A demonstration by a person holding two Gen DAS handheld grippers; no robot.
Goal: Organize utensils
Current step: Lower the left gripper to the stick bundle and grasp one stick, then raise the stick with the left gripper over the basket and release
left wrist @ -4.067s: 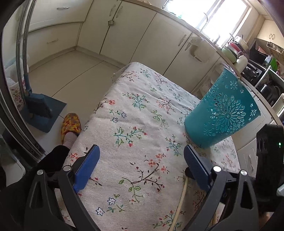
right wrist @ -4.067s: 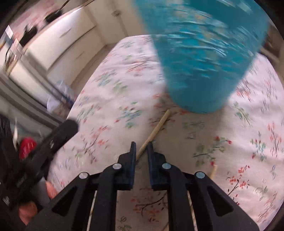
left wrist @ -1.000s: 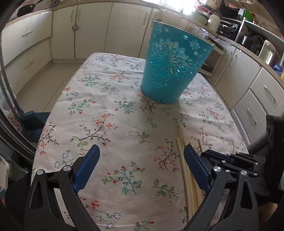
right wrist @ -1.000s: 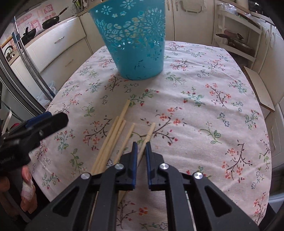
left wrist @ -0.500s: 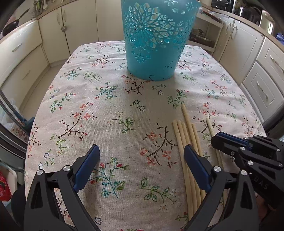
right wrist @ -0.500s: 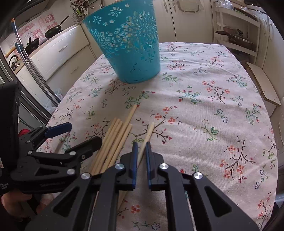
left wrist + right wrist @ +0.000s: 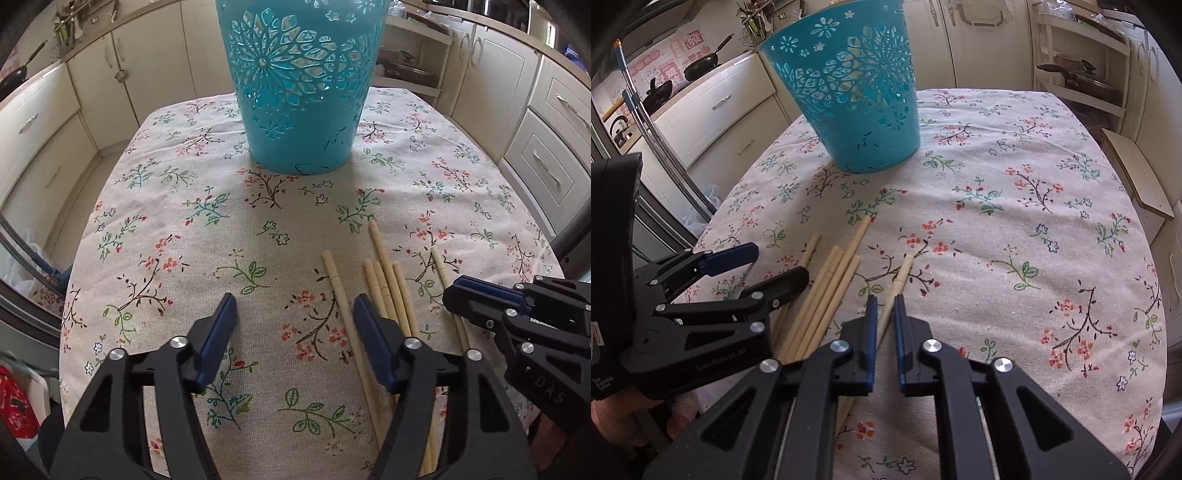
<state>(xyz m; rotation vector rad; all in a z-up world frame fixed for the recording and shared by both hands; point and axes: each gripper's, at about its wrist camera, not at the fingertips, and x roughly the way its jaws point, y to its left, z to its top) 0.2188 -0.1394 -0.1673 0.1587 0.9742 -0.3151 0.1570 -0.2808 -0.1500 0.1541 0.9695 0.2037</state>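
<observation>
A teal perforated basket [image 7: 301, 83] stands upright at the far middle of the floral tablecloth [image 7: 221, 229]; it also shows in the right wrist view [image 7: 855, 94]. Several pale wooden chopsticks [image 7: 384, 291] lie loose on the cloth [image 7: 831, 288]. My left gripper [image 7: 293, 321] is open, just left of the chopsticks, its right finger beside the leftmost stick. My right gripper [image 7: 884, 314] is nearly shut around a single chopstick [image 7: 897, 284] that lies apart to the right; a small gap shows beside the stick. The right gripper also shows in the left wrist view [image 7: 480, 295].
Cream kitchen cabinets [image 7: 55, 122] surround the table. An open shelf with pans [image 7: 1078, 77] stands at the far right. Pans sit on a counter [image 7: 701, 66] at the left. The table's edges drop off on both sides.
My left gripper has swung from the table's left side to face the basket and moved close beside the chopsticks, its jaws narrower. The right gripper stays over the single chopstick.
</observation>
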